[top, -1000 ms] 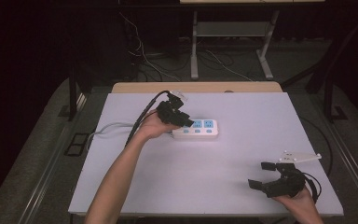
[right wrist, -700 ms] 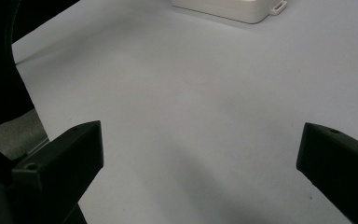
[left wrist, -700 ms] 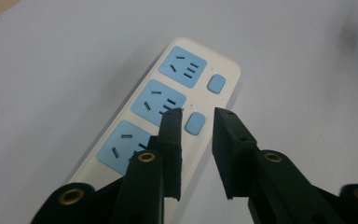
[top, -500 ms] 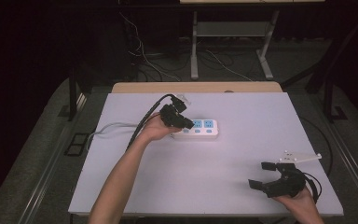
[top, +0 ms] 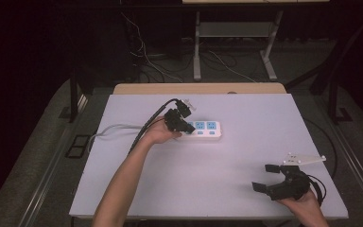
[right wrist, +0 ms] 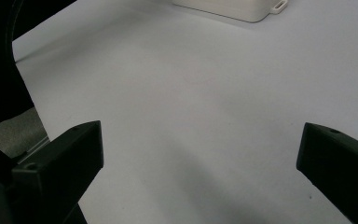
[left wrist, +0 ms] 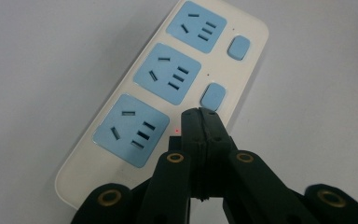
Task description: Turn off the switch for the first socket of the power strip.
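Observation:
A white power strip [top: 204, 129] with three blue sockets lies at the middle of the table, also seen close up [left wrist: 168, 84]. My left gripper [top: 187, 127] points down at its left end. Its jaws have just been closing and now meet with nothing between them [left wrist: 203, 114]. The tips rest at the row of blue switch buttons [left wrist: 213, 95], covering the spot beside the nearest socket. A small red light [left wrist: 177, 130] glows next to them. My right gripper [top: 263, 177] hovers open near the front right corner, its jaws wide apart [right wrist: 200, 149] over bare table.
The strip's grey cable [top: 108, 130] runs off the table's left side. The white table top [top: 246, 156] stretches between the two hands. The strip's far end [right wrist: 233, 7] is at the top of the right gripper view. Desk legs and cables stand behind the table.
The left gripper has come down a little onto the left end of the power strip. The right gripper has stayed where it was.

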`<state>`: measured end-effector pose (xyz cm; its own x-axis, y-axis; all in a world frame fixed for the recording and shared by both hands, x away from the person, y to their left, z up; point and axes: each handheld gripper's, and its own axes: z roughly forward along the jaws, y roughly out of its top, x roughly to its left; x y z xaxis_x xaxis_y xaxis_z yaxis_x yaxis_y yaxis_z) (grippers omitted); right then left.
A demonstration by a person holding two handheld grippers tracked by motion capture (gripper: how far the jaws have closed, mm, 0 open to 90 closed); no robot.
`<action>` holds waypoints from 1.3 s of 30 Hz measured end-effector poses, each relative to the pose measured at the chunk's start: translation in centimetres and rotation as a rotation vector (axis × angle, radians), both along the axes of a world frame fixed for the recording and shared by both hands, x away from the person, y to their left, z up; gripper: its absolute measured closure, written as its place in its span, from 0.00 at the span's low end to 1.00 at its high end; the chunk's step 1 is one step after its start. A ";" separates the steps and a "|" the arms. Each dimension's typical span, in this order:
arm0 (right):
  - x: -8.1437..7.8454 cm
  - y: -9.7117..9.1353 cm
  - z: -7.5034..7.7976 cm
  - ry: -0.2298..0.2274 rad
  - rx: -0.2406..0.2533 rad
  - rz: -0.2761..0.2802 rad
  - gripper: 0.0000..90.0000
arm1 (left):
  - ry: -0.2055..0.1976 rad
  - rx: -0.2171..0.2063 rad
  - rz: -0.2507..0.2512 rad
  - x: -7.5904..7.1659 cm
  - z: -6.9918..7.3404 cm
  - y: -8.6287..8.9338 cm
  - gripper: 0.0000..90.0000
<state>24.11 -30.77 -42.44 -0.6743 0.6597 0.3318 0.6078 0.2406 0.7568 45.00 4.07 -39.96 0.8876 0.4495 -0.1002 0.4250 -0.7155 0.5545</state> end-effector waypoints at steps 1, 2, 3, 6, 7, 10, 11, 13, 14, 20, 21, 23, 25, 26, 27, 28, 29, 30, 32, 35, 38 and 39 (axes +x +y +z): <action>0.0 0.0 0.0 0.000 0.000 0.000 0.00 | -0.003 0.014 0.000 0.1 -0.1 0.0 0.99; 0.0 0.0 0.0 0.000 0.000 0.000 0.00 | -0.003 0.014 0.000 0.1 -0.1 0.0 0.99; 0.0 0.0 0.0 0.000 0.000 0.000 0.00 | -0.006 0.028 0.005 0.1 -0.2 0.0 0.99; 0.0 0.0 0.0 0.000 -0.002 0.001 0.00 | -0.009 0.038 0.008 0.1 -0.3 -0.1 0.99; 0.0 0.0 0.0 0.000 -0.002 0.001 0.00 | -0.010 0.037 0.012 0.1 -0.4 -0.1 0.99; 0.0 0.0 0.0 -0.001 -0.002 0.001 0.00 | -0.012 0.039 0.015 0.0 -0.4 -0.2 0.99; 0.0 0.0 0.0 -0.002 -0.001 0.000 0.00 | -0.012 0.040 0.010 0.0 -0.4 -0.2 0.99; 0.0 0.1 0.0 -0.002 -0.001 0.001 0.00 | -0.006 0.042 0.001 -0.1 -0.4 -0.4 0.99; 0.0 0.1 0.0 -0.003 -0.001 0.003 0.00 | -0.016 0.047 0.000 -0.2 -0.4 -0.5 0.99; -0.1 0.1 0.0 -0.003 -0.002 0.004 0.00 | -0.009 0.036 0.000 -0.1 -0.5 -0.4 0.99; -0.1 0.1 0.0 -0.002 -0.001 0.004 0.00 | -0.002 0.029 0.004 0.0 -0.5 -0.3 0.99; -0.1 0.2 0.0 -0.003 -0.002 0.007 0.00 | 0.013 0.019 0.013 0.1 -0.6 -0.2 1.00; -0.1 0.2 0.0 -0.002 -0.003 0.007 0.00 | 0.019 0.008 0.016 0.2 -0.7 -0.1 1.00; -0.1 0.2 0.0 0.002 -0.003 0.008 0.00 | 0.026 -0.004 0.021 0.3 -0.7 0.0 1.00; -0.1 0.2 0.0 0.002 -0.003 0.010 0.00 | 0.036 -0.014 0.027 0.3 -0.8 0.2 1.00; -0.1 0.2 0.0 0.001 -0.004 0.010 0.00 | 0.069 -0.053 0.045 0.6 -1.0 0.7 1.00; -0.1 0.2 0.0 0.001 -0.003 0.010 0.00 | 0.069 -0.053 0.045 0.6 -1.0 0.7 1.00; -0.1 0.2 0.0 0.001 -0.003 0.010 0.00 | 0.078 -0.072 0.051 0.7 -1.2 0.9 1.00; -0.1 0.2 -0.1 0.003 -0.001 0.009 0.00 | 0.083 -0.102 0.056 0.7 -1.4 1.2 1.00; -0.1 0.2 -0.1 0.003 0.000 0.008 0.00 | 0.084 -0.131 0.065 0.7 -1.7 1.6 1.00; -0.1 0.2 -0.1 0.001 0.000 0.009 0.00 | 0.073 -0.128 0.063 0.5 -1.7 1.6 1.00; -0.1 0.2 -0.1 0.001 -0.001 0.008 0.00 | 0.066 -0.121 0.063 0.4 -1.6 1.5 1.00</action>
<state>23.97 -30.57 -42.53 -0.6791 0.6547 0.3319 0.6066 0.2461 0.7559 45.45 5.55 -41.61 0.8478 0.4850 -0.2145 0.5053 -0.6159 0.6044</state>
